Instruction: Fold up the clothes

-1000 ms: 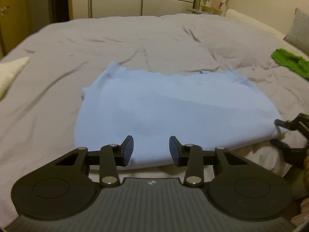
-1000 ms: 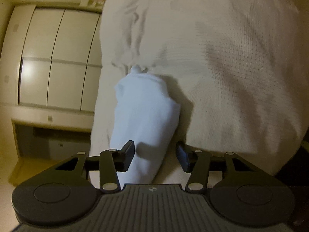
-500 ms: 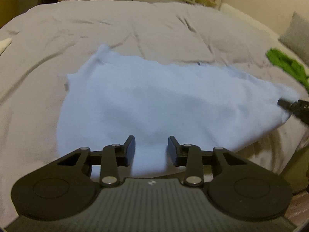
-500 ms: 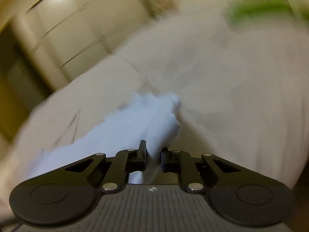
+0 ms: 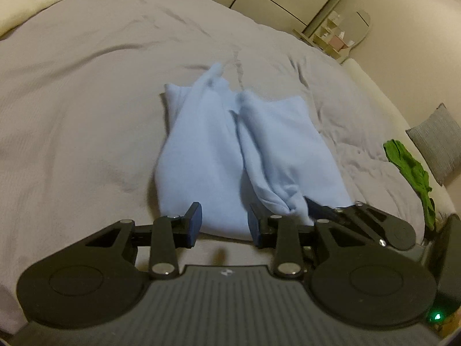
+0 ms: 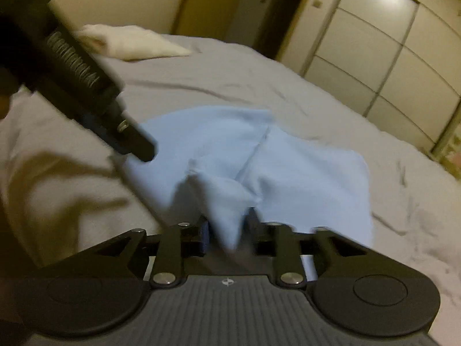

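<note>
Tongs left (image 5: 223, 225) gaping, empty | tongs right (image 6: 227, 230) pinching blue cloth (image 6: 288, 167) corner

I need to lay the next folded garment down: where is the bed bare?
Bare grey bedsheet lies between the blue garment and the cream pillow; more lies beyond the garment toward the wardrobe. It is crowded at the near edge, where the left gripper and right gripper meet, and by the green cloth.

Matte black fingers (image 5: 193, 219), silver screws (image 5: 160, 268)
</note>
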